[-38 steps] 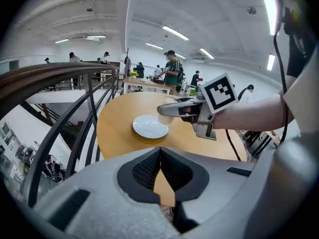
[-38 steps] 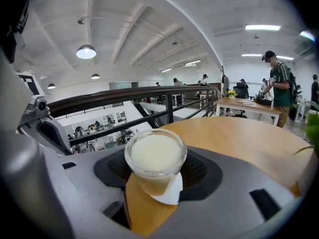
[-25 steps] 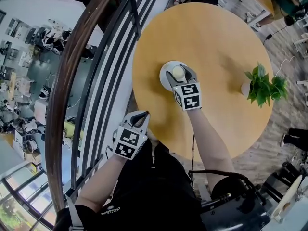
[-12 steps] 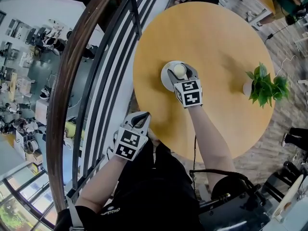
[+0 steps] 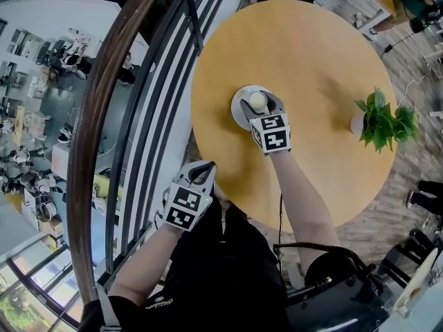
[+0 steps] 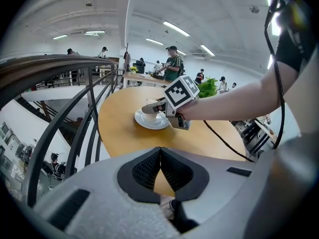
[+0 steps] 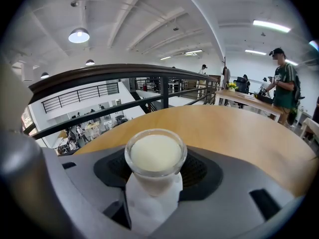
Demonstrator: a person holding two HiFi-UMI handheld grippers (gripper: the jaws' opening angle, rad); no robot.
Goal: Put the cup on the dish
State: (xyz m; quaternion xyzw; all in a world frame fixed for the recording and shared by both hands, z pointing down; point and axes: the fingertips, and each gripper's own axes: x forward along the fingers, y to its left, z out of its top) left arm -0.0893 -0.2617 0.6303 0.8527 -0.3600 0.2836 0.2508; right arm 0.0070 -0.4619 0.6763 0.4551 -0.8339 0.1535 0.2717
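Cup (image 7: 155, 153) of white liquid clamped in tongs (image 7: 156, 172), wooden table (image 7: 239, 128)

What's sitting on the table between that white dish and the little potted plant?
Nothing. In the head view, only bare yellow tabletop lies between the dish and the plant.
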